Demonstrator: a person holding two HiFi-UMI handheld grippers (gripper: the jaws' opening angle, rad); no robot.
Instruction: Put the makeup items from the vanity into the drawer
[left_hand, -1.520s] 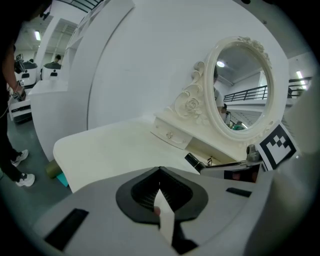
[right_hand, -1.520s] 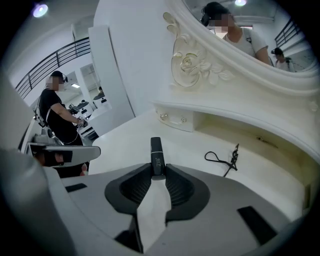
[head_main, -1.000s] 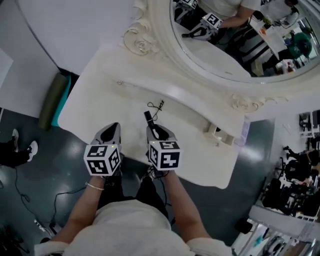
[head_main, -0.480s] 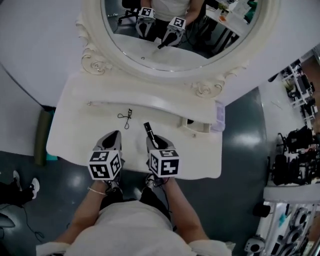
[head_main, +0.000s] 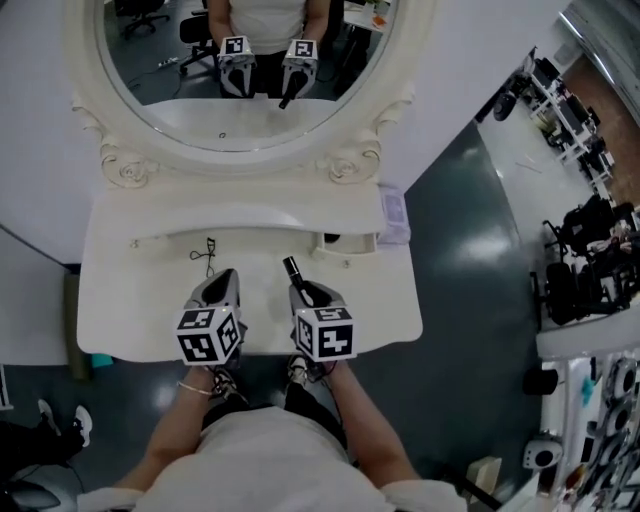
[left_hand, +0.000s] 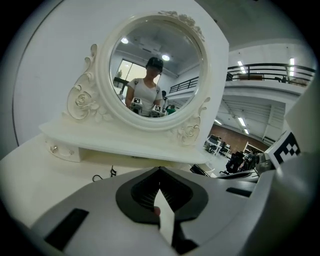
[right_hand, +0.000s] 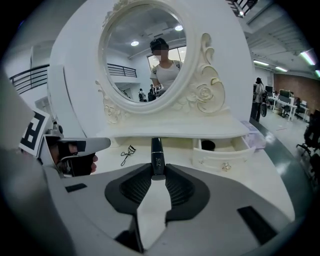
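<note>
Your right gripper (right_hand: 158, 171) has its jaws pinched narrow on a dark makeup tube (right_hand: 157, 150). The left gripper (left_hand: 160, 172) is closed and empty. You're mid-carry, so bring the tube over the open drawer (right_hand: 220, 160), then release. The eyelash curler (right_hand: 127, 155) waits on the counter (right_hand: 280, 185).

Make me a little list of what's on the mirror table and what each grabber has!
right gripper: shut on a black tube
left gripper: shut, nothing in it
drawer: open, under the shelf on the right, with a dark thing inside
eyelash curler: lying on the table, ahead of the left gripper
mirror: oval, reflects the person and both grippers
</note>
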